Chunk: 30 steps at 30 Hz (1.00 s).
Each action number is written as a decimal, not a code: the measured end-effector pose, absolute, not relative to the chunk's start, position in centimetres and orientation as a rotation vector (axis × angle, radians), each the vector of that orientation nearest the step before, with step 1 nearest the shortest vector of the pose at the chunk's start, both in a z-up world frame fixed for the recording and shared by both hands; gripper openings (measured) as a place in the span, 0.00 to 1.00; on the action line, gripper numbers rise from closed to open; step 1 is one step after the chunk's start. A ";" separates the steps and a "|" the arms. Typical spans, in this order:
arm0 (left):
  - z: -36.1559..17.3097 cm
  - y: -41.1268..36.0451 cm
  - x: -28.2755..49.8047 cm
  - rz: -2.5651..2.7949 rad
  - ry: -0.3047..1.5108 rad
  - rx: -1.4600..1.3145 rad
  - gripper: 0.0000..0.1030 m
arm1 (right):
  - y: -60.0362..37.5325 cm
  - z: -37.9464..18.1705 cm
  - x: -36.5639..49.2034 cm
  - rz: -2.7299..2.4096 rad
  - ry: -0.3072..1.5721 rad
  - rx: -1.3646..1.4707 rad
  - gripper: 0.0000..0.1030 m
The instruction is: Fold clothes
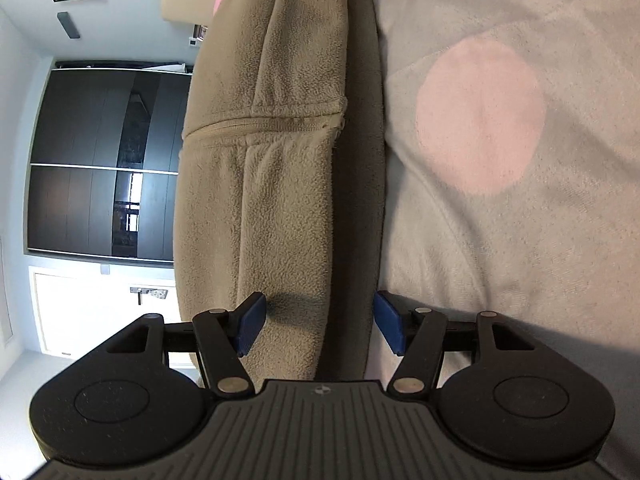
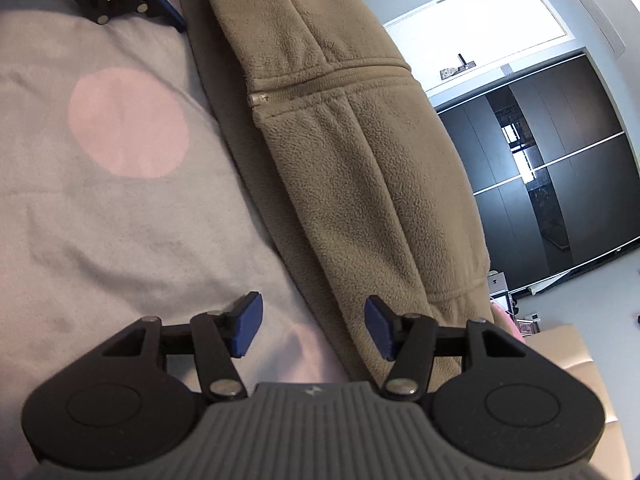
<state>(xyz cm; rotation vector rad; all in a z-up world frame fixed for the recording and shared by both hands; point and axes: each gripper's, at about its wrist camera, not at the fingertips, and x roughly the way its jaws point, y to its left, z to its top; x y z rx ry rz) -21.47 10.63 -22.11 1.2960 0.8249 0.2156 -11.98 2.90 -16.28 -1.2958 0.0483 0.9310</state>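
Now, garment: a tan fleece jacket (image 1: 276,168) lies folded in a long strip on the grey blanket (image 1: 520,240) with a pink dot (image 1: 480,116).
Zip: runs across the strip's middle.
Left gripper (image 1: 320,322): jaws apart, straddling one end of the fleece, not pinching.
Right gripper (image 2: 310,326): jaws apart over the opposite end's edge.

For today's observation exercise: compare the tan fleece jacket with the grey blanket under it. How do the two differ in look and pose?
1. The jacket is plain tan; the blanket is pale grey with a pink circle.
2. The jacket is bunched into a thick folded roll; the blanket lies spread flat.
3. The jacket has a zip and seams; the blanket shows none.
Both are soft fabric.
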 end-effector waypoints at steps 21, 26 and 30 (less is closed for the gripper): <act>-15.6 10.3 -20.2 0.288 0.657 1.078 0.05 | 4.3 -16.1 -11.0 0.917 -0.030 -1.325 0.71; -13.0 10.1 -20.4 0.313 0.624 0.999 0.05 | 4.3 -16.2 -10.6 0.899 -0.065 -1.326 0.72; -13.3 9.7 -21.5 0.240 0.665 1.008 0.05 | 4.8 -15.9 -10.2 0.891 -0.066 -1.333 0.72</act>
